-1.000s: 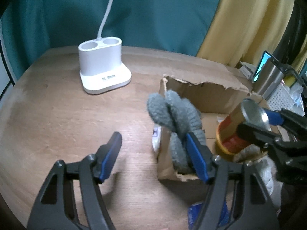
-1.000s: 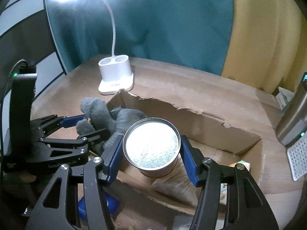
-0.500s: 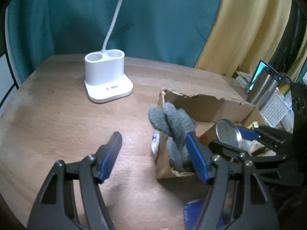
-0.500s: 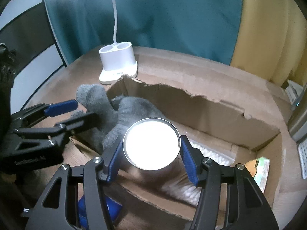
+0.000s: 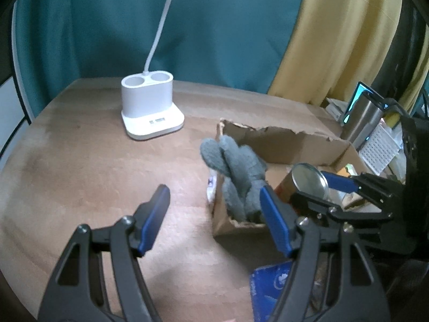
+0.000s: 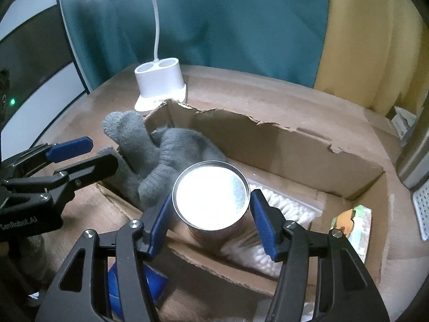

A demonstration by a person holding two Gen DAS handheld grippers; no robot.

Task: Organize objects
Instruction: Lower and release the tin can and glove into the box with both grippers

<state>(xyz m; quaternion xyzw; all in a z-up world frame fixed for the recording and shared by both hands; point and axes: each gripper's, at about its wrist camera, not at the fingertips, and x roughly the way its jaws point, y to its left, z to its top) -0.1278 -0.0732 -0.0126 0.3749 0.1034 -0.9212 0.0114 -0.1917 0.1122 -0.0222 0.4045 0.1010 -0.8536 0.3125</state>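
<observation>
An open torn cardboard box [image 6: 292, 147] sits on the wooden table. My right gripper [image 6: 210, 214] is shut on a metal-topped can [image 6: 210, 197] and holds it inside the box, above a bag of cotton swabs [image 6: 284, 206]. The can also shows in the left wrist view [image 5: 308, 181], tilted over the box [image 5: 281, 145]. A grey glove [image 6: 161, 158] hangs over the box's left corner; it also shows in the left wrist view [image 5: 238, 171]. My left gripper [image 5: 214, 220] is open and empty, just left of the box, its right finger beside the glove.
A white lamp base [image 5: 150, 112] stands at the back of the table. A blue packet [image 5: 270, 289] lies in front of the box. A steel tumbler [image 5: 362, 118] and a white basket [image 5: 380, 147] stand at the right. A small green packet [image 6: 356, 225] lies in the box.
My right gripper has lowered the can into the box and further over it. My left gripper has drawn back a little from the glove and stays open.
</observation>
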